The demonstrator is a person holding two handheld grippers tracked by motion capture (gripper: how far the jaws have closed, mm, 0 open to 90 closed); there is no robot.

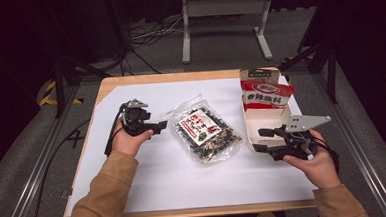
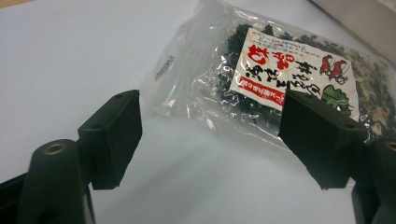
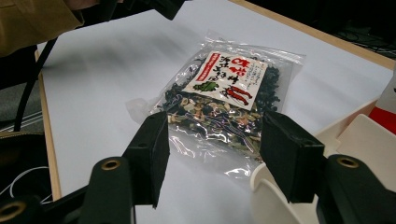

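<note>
Between the two grippers, mid-sheet, lies the clear snack bag [image 1: 205, 130], flat, touched by neither. Left gripper [image 2: 210, 140] has its jaws spread wide, nothing between the pads, aimed at the bag's near sealed edge from just beside it. Right gripper [image 3: 212, 156] is likewise agape and empty, near the bag's opposite end, with the white cardboard box [image 1: 265, 119] just beside it on the far side from the bag. Bag reads as light, floppy, crinkly film, probably slick; contents look like dried dark flakes and pale bits, brittle, so squeeze gently. Best hold judged to be the empty sealed margin or a corner, not the filled belly. Red-and-white label [image 2: 280, 77] on top. A red pouch [image 1: 265, 95] stands in the box. White table sheet [image 1: 150, 186] is smooth and matte.
</note>
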